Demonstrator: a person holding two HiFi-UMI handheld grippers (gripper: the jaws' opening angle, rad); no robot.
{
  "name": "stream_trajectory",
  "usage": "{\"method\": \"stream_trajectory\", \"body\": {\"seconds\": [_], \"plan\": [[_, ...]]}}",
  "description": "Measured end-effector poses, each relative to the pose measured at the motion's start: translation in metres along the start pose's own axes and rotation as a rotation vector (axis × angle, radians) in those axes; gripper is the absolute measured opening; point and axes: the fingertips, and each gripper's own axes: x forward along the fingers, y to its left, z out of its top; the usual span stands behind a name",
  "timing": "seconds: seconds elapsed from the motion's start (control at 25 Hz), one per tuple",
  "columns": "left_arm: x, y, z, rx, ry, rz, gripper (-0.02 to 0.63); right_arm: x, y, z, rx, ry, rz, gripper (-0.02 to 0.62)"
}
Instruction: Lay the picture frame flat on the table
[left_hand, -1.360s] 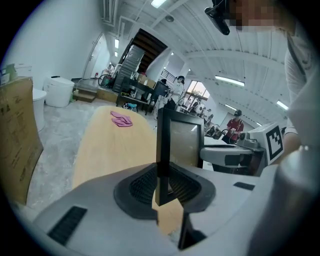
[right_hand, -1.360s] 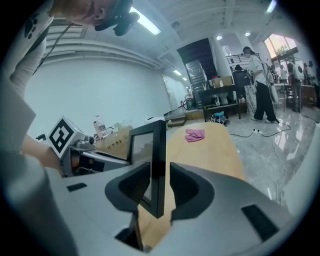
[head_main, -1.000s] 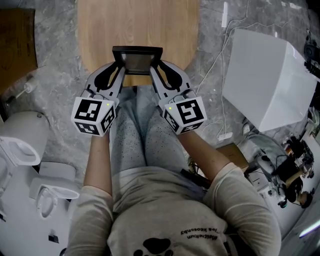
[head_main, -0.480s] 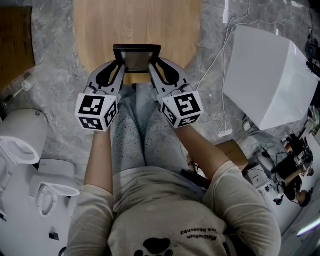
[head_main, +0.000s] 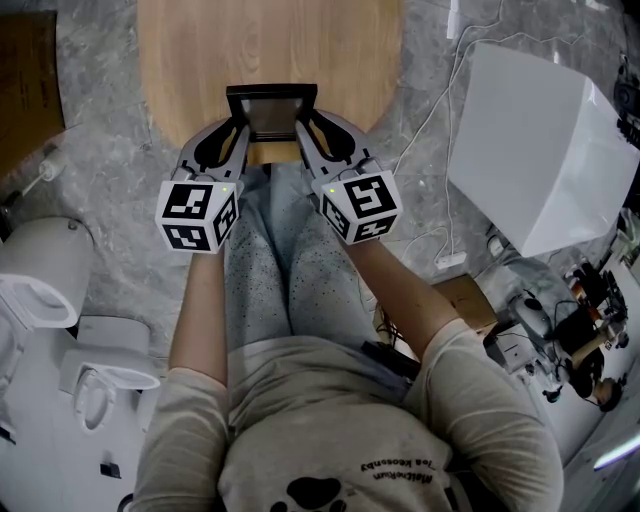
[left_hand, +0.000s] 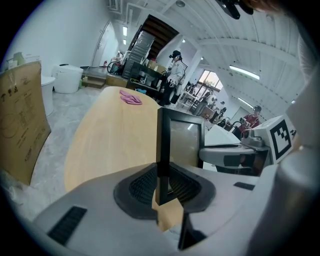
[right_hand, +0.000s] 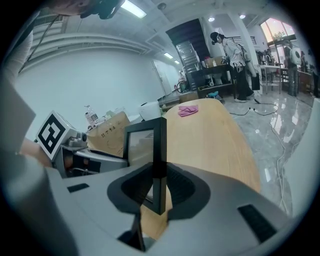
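**Upright Frame Pinched at Tabletop's Edge**

Left tongs (left_hand: 161, 187) and right tongs (right_hand: 159, 192) each clamped narrowly on a side rail of the picture frame (head_main: 271, 112), held upright over the near edge of the tabletop (head_main: 270, 40). Risk of twisting out if tilted unevenly, or of dropping toward the lap if released short of the wood. Against a second ago: same grip, same upright pose, marker cubes (head_main: 197, 215) a touch higher in the head view.

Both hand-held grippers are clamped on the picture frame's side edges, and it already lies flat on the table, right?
Not flat: the picture frame stands upright, as the left gripper view shows. The left hand-held gripper and right hand-held gripper are clamped on its side edges.
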Motion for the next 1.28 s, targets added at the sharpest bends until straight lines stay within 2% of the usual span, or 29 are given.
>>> {"method": "stream_trajectory", "body": {"seconds": [0.56,1.28], "plan": [[0.019,0.01,-0.032,-0.025,0.072,0.009,0.08,0.017,-0.009,-0.034,0.028,0.06,0.01,0.089],[0.041,0.018,-0.052,-0.048,0.152,0.013,0.08,0.033,-0.024,-0.059,0.058,0.133,0.002,0.089]]}}
